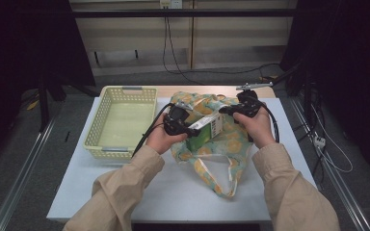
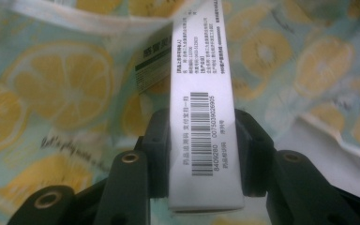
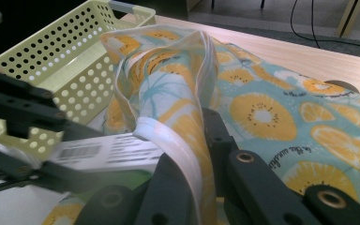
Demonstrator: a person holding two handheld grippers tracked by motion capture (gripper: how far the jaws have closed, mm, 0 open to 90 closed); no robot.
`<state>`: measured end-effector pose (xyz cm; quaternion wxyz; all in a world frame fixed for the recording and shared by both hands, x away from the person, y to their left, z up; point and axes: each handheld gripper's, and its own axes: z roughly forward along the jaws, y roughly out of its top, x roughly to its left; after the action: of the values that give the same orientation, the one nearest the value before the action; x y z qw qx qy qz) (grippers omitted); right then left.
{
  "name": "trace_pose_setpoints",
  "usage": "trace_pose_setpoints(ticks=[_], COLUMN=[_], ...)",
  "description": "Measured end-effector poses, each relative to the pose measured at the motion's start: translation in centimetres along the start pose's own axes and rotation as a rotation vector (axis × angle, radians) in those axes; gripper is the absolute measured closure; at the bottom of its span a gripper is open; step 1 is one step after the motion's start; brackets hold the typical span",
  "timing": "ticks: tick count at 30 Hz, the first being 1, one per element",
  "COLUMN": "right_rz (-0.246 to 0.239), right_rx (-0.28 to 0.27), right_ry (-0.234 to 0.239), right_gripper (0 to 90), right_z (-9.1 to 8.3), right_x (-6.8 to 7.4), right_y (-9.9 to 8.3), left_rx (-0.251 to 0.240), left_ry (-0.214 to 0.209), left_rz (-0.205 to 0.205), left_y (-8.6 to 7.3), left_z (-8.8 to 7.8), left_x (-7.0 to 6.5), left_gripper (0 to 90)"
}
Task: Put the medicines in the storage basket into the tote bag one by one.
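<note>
A cloth bag [image 1: 221, 150] printed with orange slices on pale blue lies in the middle of the white table [image 1: 173, 192]. My left gripper [image 1: 191, 131] is shut on a green and white carton [image 1: 207, 128], held at the bag's mouth. In the left gripper view the carton's white barcode side [image 2: 201, 117] sits clamped between the jaws of the left gripper [image 2: 201, 143], above the bag's cloth [image 2: 61, 79]. My right gripper [image 1: 227, 110] is shut on the bag's white-hemmed rim [image 3: 168, 137]. The right gripper [image 3: 194, 145] lifts that edge, and the carton [image 3: 108, 152] shows to its left.
A pale yellow perforated basket [image 1: 101, 115] stands left of the bag, and its wall [image 3: 65, 70] is close behind the raised rim. A wooden board [image 1: 212, 89] runs along the table's far edge. Cables trail over the floor behind and to the right.
</note>
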<state>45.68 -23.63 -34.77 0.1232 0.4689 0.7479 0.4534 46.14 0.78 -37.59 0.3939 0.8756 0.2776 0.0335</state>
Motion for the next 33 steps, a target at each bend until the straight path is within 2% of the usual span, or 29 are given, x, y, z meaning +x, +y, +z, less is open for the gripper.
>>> trace_pose_setpoints(ticks=[4, 6, 9, 10, 11, 12, 19, 20, 22, 28, 30, 33], right_rz=[-0.001, -0.001, 0.0, 0.001, 0.004, 0.005, 0.028, 0.029, 0.034, 0.042, 0.053, 0.051], right_rx=[0.003, 0.004, 0.0, 0.002, 0.003, 0.001, -0.003, -0.004, -0.003, -0.008, -0.01, -0.01], right_ry=[0.008, 0.009, 0.009, 0.008, 0.007, 0.008, -0.002, -0.002, -0.004, -0.005, -0.008, -0.006], right_gripper=[90.0, 90.0, 90.0, 90.0, 90.0, 90.0, 90.0, 90.0, 90.0, 90.0, 90.0, 90.0], right_z=[0.1, 0.1, 0.1, 0.0, 0.0, -0.1, 0.0, 0.0, 0.0, -0.1, -0.2, -0.3], right_x=[0.2, 0.2, 0.1, 0.1, 0.1, 0.0, -0.5, -0.5, -0.5, -0.6, -0.6, -0.5], right_y=[-0.1, -0.1, -0.1, -0.1, -0.2, -0.2, -0.6, -0.7, -0.7, -0.7, -0.7, -0.7], left_rx=[-0.032, -0.032, -0.053, -0.057, -0.057, -0.061, -0.081, -0.084, -0.096, -0.11, -0.125, -0.13], left_ry=[0.013, 0.023, 0.028, 0.053, 0.031, 0.03, 0.056, 0.066, 0.071, 0.101, 0.103, 0.108], left_rz=[-0.024, -0.019, -0.041, -0.044, -0.045, -0.049, -0.031, -0.014, -0.028, -0.008, -0.03, -0.015], left_y=[0.7, 1.0, 1.5, 1.7, 1.9, 2.0, 2.6, 2.7, 2.8, 2.7, 2.7, 2.6], left_z=[1.3, 2.0, 2.9, 3.1, 3.3, 3.6, 4.8, 5.0, 5.4, 6.2, 6.4, 6.6], left_x=[0.0, 0.0, 0.0, -0.1, -0.1, -0.1, -0.5, -0.5, -0.6, -0.6, -0.6, -0.8], left_gripper=[62.9, 63.0, 62.9, 62.9, 62.9, 62.9, 62.7, 62.7, 62.6, 62.3, 62.0, 59.5])
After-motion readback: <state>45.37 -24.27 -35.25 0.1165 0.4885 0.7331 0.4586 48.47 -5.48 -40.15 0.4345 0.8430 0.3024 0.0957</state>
